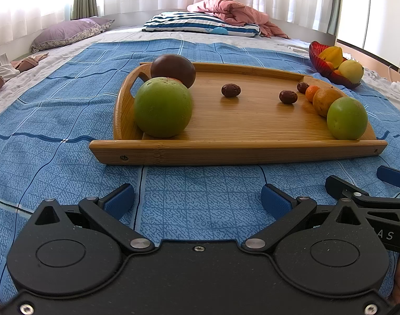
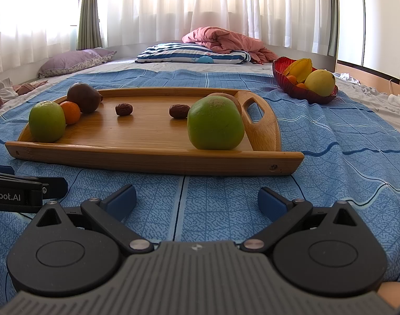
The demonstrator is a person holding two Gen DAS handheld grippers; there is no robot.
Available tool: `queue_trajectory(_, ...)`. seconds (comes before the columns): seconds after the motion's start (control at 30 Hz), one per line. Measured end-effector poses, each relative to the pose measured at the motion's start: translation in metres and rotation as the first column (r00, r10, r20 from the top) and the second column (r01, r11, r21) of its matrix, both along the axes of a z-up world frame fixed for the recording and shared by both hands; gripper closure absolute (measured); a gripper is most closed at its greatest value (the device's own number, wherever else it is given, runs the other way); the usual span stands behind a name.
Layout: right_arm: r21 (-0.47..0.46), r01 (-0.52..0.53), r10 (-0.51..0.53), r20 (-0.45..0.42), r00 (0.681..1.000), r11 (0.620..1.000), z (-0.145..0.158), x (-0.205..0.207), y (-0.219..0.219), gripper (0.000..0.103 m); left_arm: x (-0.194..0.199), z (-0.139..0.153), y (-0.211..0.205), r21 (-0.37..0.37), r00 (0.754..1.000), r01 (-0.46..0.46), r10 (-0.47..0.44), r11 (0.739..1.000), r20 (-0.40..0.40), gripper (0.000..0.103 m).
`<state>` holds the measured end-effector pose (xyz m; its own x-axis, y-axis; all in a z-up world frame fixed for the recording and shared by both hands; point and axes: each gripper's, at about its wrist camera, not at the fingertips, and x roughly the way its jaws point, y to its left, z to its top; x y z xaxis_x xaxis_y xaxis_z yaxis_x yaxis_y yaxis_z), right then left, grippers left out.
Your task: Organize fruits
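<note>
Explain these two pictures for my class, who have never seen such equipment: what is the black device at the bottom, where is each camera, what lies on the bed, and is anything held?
Each picture comes from a camera mounted on a hand-held gripper, looking forward along its blue-padded jaws. One view belongs to the left gripper, the other to the right gripper; a person holds both side by side. Both stand open and hold nothing. Ahead, on a blue patterned bedspread, lies a rectangular bamboo tray carrying two green round fruits, a dark brown round fruit, small wrinkled brown dates and orange citrus fruits. Farther right sits a red glass bowl with yellow fruit.
</note>
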<state>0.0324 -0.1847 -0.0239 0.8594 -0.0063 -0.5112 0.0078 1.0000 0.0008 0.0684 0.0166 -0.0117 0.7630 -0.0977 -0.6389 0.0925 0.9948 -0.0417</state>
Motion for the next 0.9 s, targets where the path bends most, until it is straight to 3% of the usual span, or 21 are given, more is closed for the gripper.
queue_trajectory(0.9, 0.0, 0.0, 0.0, 0.0, 1.0, 1.0, -0.0001, -0.0001, 0.0003, 0.0, -0.0003, 0.0, -0.001, 0.0, 1.0, 0.005, -0.005, 1.0, 0.002, 0.0)
